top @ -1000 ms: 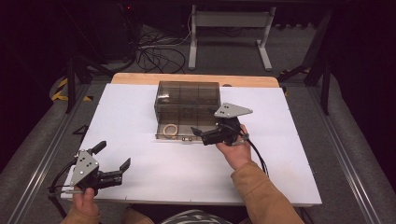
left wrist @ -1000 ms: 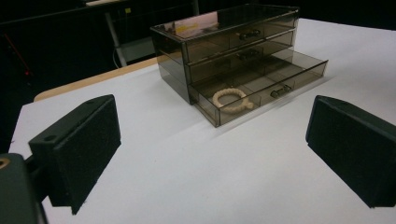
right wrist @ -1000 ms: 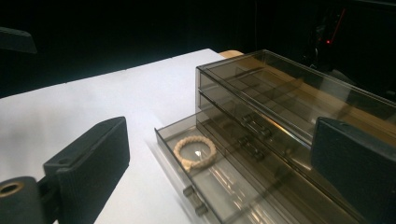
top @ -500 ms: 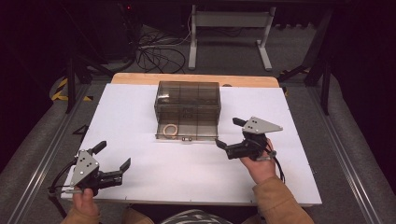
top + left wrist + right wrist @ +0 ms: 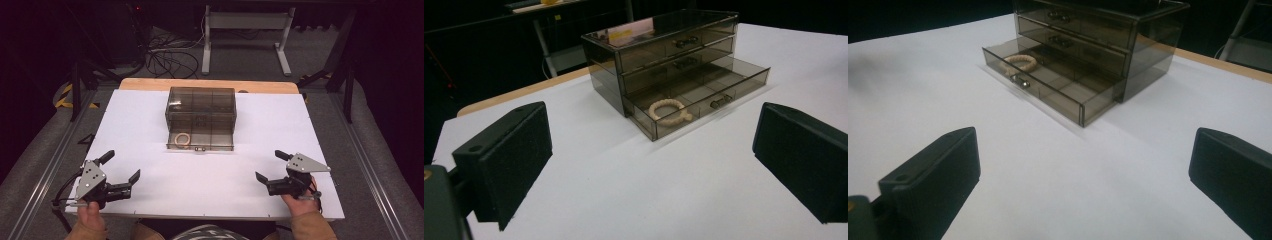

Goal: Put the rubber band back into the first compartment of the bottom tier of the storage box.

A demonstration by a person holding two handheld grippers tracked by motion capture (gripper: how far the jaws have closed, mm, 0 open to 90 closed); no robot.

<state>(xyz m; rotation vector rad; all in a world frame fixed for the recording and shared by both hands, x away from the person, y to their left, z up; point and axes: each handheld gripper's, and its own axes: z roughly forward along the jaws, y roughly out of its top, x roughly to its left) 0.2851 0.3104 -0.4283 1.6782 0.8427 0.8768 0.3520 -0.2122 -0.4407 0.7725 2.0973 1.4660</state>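
A smoky transparent drawer box (image 5: pixel 201 107) stands at the middle back of the white table (image 5: pixel 150 180); it also appears as the drawer box (image 5: pixel 664 45) and drawer box (image 5: pixel 1108 35). Its bottom drawer (image 5: pixel 201 141) is pulled out, with a beige ring (image 5: pixel 182 139) lying in its left part; the ring (image 5: pixel 669 111) and ring (image 5: pixel 1019 63) show in both gripper views. My left gripper (image 5: pixel 121 167) rests open near the front left edge. My right gripper (image 5: pixel 271 166) is open at the front right. Nothing sits between either pair of jaws.
A wooden board edge (image 5: pixel 210 85) runs behind the white sheet. Beyond the table are cables (image 5: pixel 165 55) on the floor and a metal stand (image 5: pixel 245 30). Grey rails (image 5: pixel 55 150) flank the table on the left and right.
My right gripper has pulled back from the drawer box's front right toward the table's front right edge, jaws open. The left gripper has stayed put.
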